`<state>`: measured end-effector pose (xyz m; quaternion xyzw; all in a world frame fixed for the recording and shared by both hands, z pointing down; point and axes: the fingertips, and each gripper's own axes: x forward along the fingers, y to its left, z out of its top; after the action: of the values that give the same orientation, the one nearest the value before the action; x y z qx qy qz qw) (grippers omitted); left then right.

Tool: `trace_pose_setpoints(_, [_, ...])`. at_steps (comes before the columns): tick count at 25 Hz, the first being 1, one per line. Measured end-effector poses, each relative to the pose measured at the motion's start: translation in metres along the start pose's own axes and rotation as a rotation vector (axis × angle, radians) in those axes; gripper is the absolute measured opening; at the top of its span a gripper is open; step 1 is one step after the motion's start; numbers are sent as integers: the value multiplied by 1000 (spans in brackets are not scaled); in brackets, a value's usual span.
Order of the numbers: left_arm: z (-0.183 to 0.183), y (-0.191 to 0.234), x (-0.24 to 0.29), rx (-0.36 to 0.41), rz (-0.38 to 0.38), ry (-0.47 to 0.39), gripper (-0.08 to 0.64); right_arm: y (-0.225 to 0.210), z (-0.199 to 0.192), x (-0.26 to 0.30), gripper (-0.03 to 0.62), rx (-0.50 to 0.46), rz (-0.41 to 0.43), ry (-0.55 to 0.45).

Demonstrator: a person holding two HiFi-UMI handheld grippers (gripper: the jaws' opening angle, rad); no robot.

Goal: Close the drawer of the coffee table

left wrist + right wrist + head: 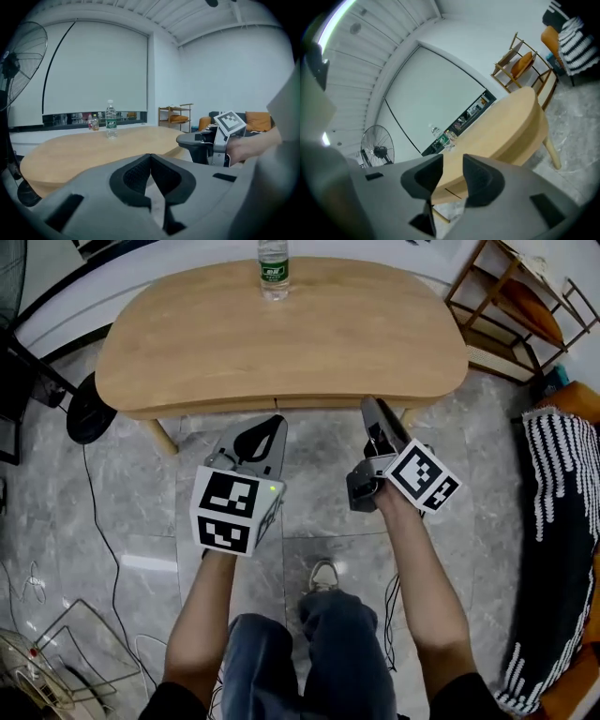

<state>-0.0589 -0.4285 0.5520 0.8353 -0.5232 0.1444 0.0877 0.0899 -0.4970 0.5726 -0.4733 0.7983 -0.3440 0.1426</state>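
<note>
Marble floor (131, 512), oval wooden counter (281, 343), drawer (281, 406) looks flush. Left claw (275, 425) pinched closed, right claw (368, 407) slightly apart, both empty. Shoving hard could topple the water bottle (274, 268).

The left gripper (150, 156), jaws closed on nothing, faces a wooden table (70, 150) bearing a water bottle (110, 121); the right gripper (182, 139) is alongside.

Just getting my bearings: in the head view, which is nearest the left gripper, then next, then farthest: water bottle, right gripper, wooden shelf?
1. right gripper, just beside the left gripper, on its right.
2. water bottle, ahead, at the coffee table's far edge.
3. wooden shelf, far right, beyond the table.
</note>
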Motion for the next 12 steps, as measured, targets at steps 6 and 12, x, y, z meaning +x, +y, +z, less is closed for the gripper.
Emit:
trace_pose_setpoints(6, [119,14,-41,-35,41,27,3,90,87,-14,71,-90,-5,74])
trace_pose_setpoints(12, [243,20,-89,-35,60,37,2,202,190,-26,32,-247,34,119])
